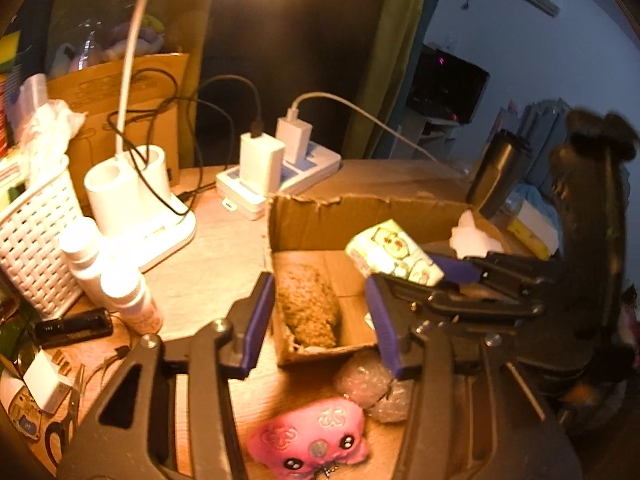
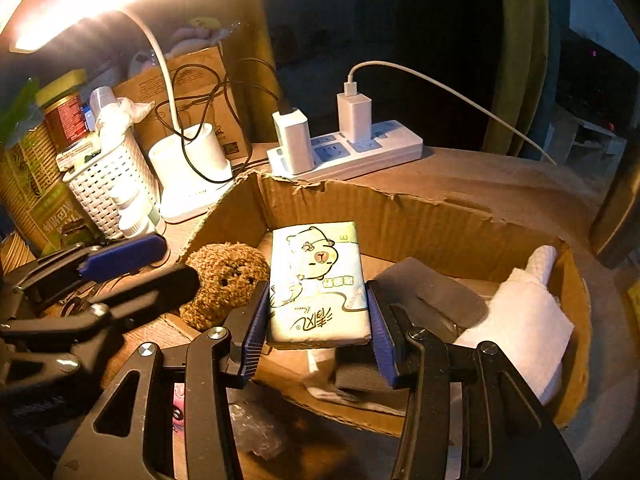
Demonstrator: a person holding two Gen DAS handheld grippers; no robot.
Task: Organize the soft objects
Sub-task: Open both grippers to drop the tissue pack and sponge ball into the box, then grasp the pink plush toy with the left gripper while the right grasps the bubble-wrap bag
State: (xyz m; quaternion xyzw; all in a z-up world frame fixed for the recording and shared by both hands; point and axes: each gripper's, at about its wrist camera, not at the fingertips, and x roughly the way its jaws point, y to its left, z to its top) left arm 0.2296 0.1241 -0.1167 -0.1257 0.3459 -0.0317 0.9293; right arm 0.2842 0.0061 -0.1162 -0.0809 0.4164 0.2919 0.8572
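Right gripper (image 2: 318, 320) clamped tissue pack (image 2: 318, 280) over box (image 2: 400, 216); left gripper (image 1: 316, 320) gaped empty, pink toy (image 1: 308, 440) below cut off.

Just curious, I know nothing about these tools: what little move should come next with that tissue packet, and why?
Probably lower and release it. The right gripper holds the tissue pack above the cardboard box, where a brown plush toy and a white cloth already lie. The left gripper is open, holding nothing.

White desk lamp (image 2: 188, 168), power strip (image 2: 360, 152) just beside — woven basket (image 1: 36, 232), black tumbler (image 1: 498, 172).
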